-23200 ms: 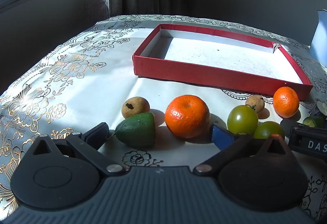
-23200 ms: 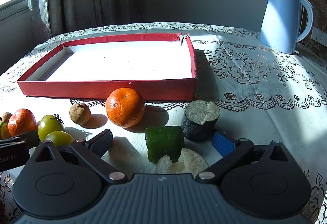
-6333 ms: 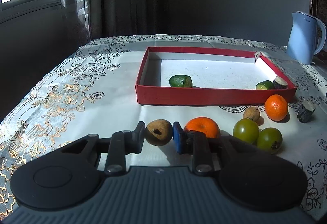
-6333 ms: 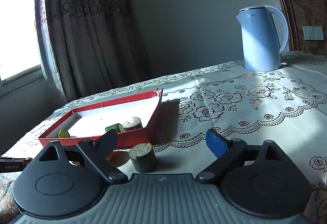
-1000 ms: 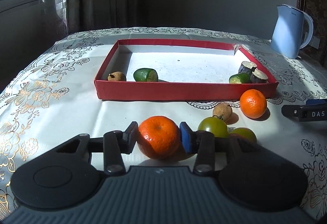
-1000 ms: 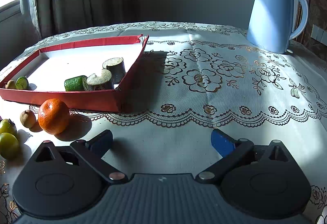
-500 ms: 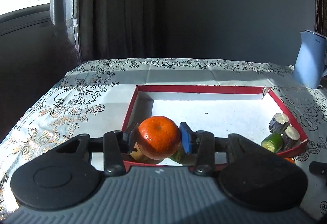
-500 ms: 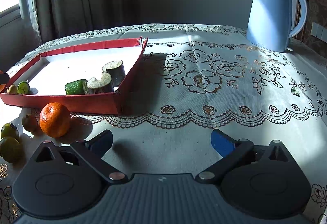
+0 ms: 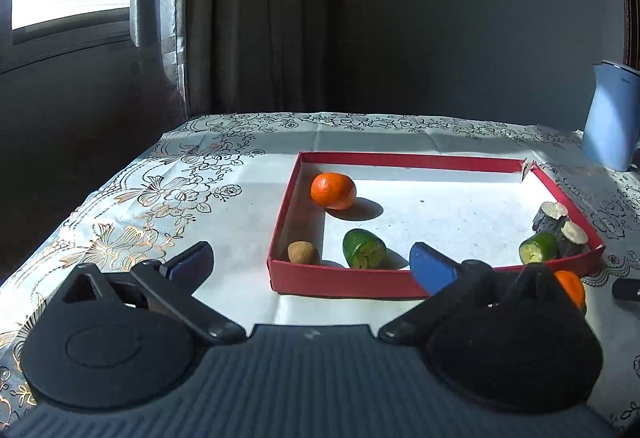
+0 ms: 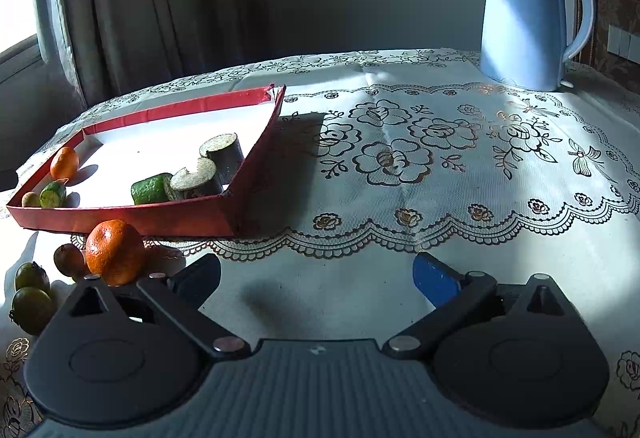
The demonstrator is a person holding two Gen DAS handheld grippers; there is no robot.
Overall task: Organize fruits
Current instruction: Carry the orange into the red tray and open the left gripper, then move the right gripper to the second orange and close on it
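**Left jaws just opened, orange sits in the tray**

My left gripper point(image 9: 310, 262) has just been opening: jaws now spread wide, nothing between them. It sits at the near left corner of the red tray point(image 9: 344, 284). My right gripper point(image 10: 316, 276) is spread wide too, only tablecloth point(image 10: 400, 158) between its pads.

Count inside the tray, 6 pieces:
- 1 orange point(image 9: 333, 190), near the left wall, toward the far corner
- 1 small brown fruit point(image 9: 303, 252) in the near left corner
- 1 cut green piece point(image 9: 364, 249) just beside it, cut face toward me
- 1 second green piece point(image 10: 151, 189) at the near right corner
- 2 dark-skinned cut chunks point(image 10: 208, 166) touching that piece, pale cut faces up

Count outside, on the cloth in front of the tray's near wall, 4 pieces in the right wrist view:
- 1 second orange point(image 10: 115, 252)
- 1 small brown fruit beside it point(image 10: 69, 259)
- 2 green round fruits point(image 10: 31, 294), close together

1 blue kettle point(image 10: 528, 22) stands at the far right, well apart from the tray.
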